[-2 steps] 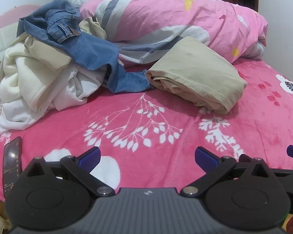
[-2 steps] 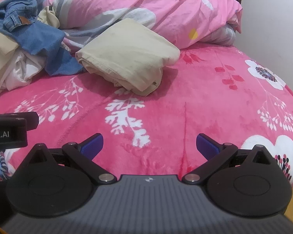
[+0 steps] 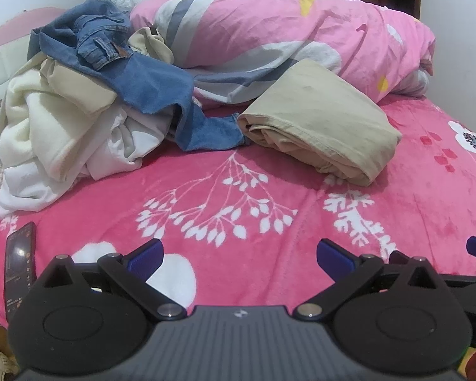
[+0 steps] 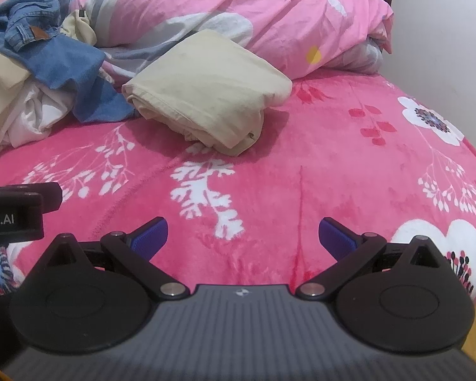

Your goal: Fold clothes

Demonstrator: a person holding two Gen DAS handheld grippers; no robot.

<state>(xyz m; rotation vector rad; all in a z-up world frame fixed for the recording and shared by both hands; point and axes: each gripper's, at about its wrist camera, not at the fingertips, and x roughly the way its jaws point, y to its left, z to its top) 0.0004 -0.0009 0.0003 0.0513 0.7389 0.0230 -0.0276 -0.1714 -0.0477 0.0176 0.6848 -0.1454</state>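
A: Where are the clothes?
B: A folded beige garment (image 3: 320,117) lies on the pink bed (image 3: 238,197), just beside the unfolded pile (image 3: 63,127) topped by jeans (image 3: 136,79).
A: And the tools?
B: The left tool (image 3: 239,254) and right tool (image 4: 242,235) gape wide, empty.

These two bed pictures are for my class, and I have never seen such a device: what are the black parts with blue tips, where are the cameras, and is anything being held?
A person holds a two-finger tool in each hand, with a camera on each. One picture looks past the left gripper, the other past the right gripper. Both stand open and hold nothing. On the pink blanket lie a folded beige garment, an unfolded pile with jeans on top, a bunched duvet and a phone.
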